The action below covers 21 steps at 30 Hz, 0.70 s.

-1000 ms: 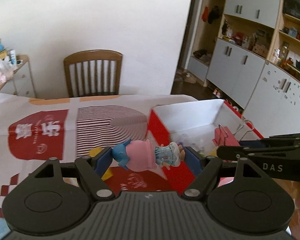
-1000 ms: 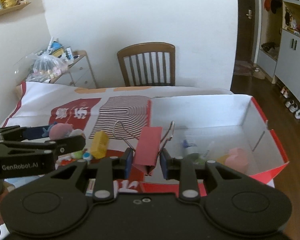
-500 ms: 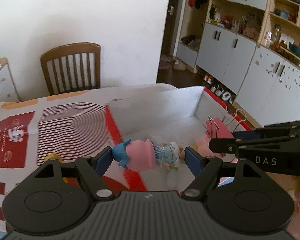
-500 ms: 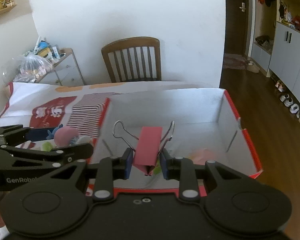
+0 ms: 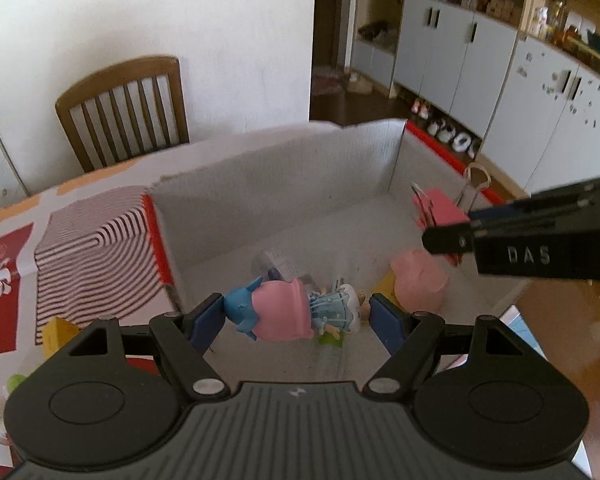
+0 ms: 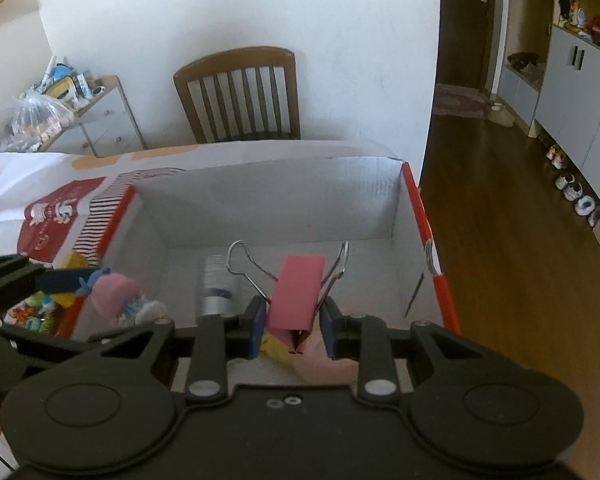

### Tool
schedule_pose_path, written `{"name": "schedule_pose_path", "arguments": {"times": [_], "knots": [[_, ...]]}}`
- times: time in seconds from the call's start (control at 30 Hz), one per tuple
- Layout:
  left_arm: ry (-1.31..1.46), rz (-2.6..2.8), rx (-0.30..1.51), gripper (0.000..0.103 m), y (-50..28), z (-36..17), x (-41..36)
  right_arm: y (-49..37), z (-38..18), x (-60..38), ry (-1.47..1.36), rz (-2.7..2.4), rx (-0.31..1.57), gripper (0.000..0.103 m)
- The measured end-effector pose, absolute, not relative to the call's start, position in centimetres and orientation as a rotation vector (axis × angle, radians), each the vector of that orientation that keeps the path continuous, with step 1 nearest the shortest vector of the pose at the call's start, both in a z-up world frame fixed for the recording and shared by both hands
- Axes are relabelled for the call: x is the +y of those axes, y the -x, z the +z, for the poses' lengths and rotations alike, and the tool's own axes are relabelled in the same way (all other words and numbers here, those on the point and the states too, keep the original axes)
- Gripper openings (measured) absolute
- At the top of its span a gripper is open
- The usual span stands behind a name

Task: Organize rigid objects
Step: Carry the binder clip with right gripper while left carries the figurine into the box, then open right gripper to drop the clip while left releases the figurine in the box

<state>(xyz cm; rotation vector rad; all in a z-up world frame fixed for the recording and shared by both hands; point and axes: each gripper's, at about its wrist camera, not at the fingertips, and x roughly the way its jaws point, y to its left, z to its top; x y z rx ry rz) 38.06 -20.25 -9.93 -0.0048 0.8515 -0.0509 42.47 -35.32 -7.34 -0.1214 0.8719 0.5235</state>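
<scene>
We have both loads over the open cardboard box (image 6: 260,200), which sits on the bench (image 5: 80,248) with its red rim close to the bench edge on the right, above the wooden floor. That is our biggest worry: a clip let go off-centre could clear the right wall and fall to the floor.

Next, the 2 tongs hang close together over the same space. The left tongs (image 5: 298,314) are clamped end to end on the pink-and-blue figurine (image 5: 284,310); the right tongs (image 6: 294,318) are clenched on the pink binder clip (image 6: 298,298), their side just beside the figurine's path. A bump between them could knock either load loose.

The figurine lies sideways, gripped only at head and feet, so it may pivot and tumble onto the pink toy (image 5: 418,280) below.

Smallest: the clip's wire handles (image 6: 244,264) could snag on a pad at release.
</scene>
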Motion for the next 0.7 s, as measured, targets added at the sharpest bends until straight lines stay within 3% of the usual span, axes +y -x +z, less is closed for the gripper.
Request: {"name": "schedule_pose_path", "arguments": {"times": [0.7], "knots": [[-0.124, 0.023, 1.060, 0.079, -43.3, -13.4, -23.9, -47.8, -11.9, -31.2, 0.270, 0.526, 1.006, 0.028]]}}
